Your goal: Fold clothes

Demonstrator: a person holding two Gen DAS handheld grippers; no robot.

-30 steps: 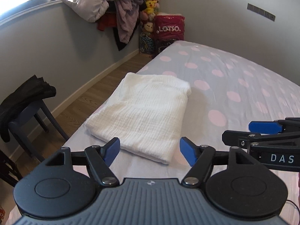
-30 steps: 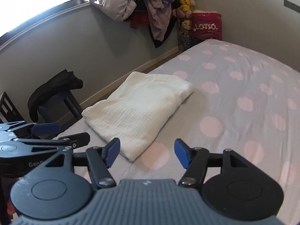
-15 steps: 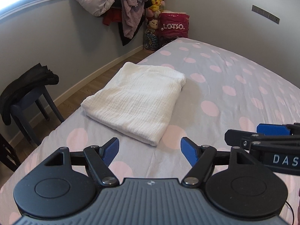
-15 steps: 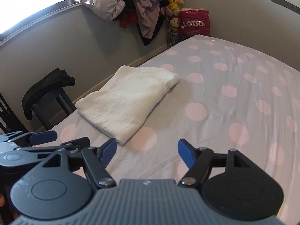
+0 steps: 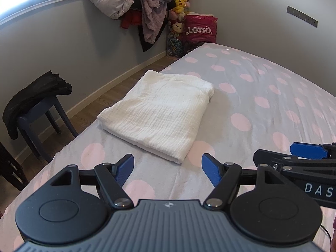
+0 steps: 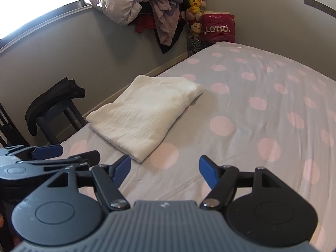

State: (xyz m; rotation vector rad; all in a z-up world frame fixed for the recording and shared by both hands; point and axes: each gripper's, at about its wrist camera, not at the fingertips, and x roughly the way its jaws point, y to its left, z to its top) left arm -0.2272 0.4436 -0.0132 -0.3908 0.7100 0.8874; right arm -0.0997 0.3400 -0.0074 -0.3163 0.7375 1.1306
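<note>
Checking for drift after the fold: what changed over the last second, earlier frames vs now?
Both grippers drew back from the folded white cloth: a second ago its near edge sat just beyond the pads, now bare polka-dot bedsheet shows between. Nothing grasped or released. Left gripper and right gripper stayed open and empty; the cloth stayed folded in place.

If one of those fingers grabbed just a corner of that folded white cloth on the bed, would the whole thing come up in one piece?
Probably not. The folded white cloth looks like thin crinkled gauze in soft stacked layers, so a lifted corner would likely peel away and unfold it. It seems light and floppy, and pushed across the polka-dot bedsheet it would likely bunch rather than slide.
</note>
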